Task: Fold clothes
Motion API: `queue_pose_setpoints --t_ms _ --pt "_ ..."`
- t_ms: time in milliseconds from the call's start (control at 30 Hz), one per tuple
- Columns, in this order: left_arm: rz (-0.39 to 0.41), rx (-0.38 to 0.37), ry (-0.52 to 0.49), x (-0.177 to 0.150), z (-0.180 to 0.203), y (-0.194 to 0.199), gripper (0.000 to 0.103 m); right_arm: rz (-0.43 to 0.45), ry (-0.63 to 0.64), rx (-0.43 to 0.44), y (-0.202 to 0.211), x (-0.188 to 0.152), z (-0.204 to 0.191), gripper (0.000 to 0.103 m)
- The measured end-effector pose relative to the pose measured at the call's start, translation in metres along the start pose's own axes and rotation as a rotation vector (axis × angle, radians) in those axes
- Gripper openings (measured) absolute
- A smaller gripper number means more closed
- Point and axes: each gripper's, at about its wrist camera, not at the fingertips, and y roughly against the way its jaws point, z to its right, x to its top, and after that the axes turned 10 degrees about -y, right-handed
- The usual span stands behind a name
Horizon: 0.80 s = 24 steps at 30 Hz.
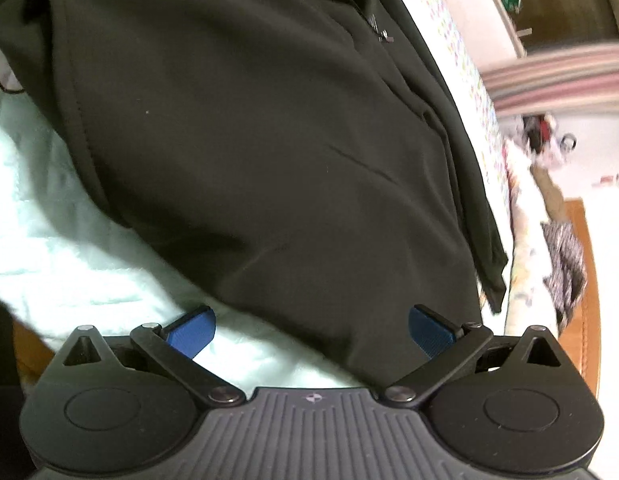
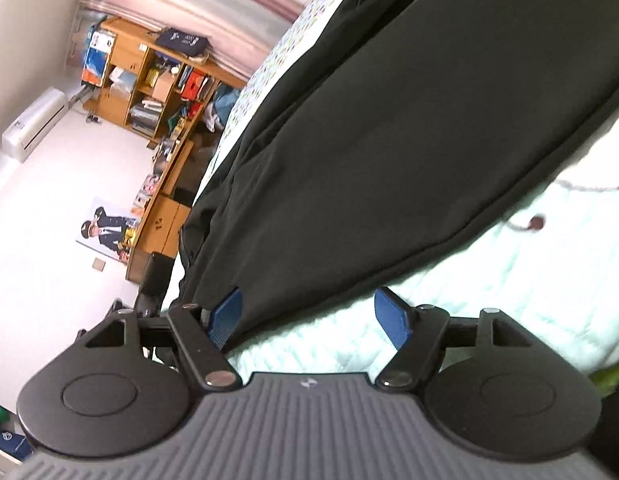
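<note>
Both claws, left (image 1: 311, 334) and right (image 2: 311, 316), spread over black garment (image 1: 249, 140).

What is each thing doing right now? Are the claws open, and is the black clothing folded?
left gripper: open, holding nothing, just above the near edge of the clothing.
right gripper: open, holding nothing, at the garment's edge.
black garment: lying on the bed, partly doubled over, some creases.
pale green quilt: spread under the garment.
wooden shelf: full of things.
</note>
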Motion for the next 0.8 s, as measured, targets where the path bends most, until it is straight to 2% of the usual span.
queue_pose_setpoints --t_ms 67,167,367,433,533,633,800 --pt "0.038 -0.01 0.005 0.0 0.0 -0.003 0.102 0.007 -0.019 0.019 -0.004 0.001 0.004 0.074" --pt "0.07 0.009 -0.063 0.0 0.009 -0.004 0.101 0.017 -0.048 0.047 -0.01 0.002 0.01 0.074" --pt "0.13 0.046 -0.191 -0.001 0.027 -0.004 0.089 0.037 -0.09 0.088 -0.021 0.007 0.017 0.077" --pt "0.125 0.056 -0.195 0.001 0.028 -0.003 0.088 0.046 -0.091 0.086 -0.027 0.009 0.012 0.08" --pt "0.112 0.076 -0.176 0.002 0.022 0.002 0.077 0.053 -0.125 0.079 -0.029 0.011 0.009 0.08" --pt "0.098 0.094 -0.173 0.004 0.018 0.005 0.072 0.052 -0.188 0.075 -0.024 0.012 0.013 0.08" --pt "0.087 0.12 -0.197 0.006 0.02 0.002 0.075 0.08 -0.296 0.087 -0.016 0.014 0.026 0.078"
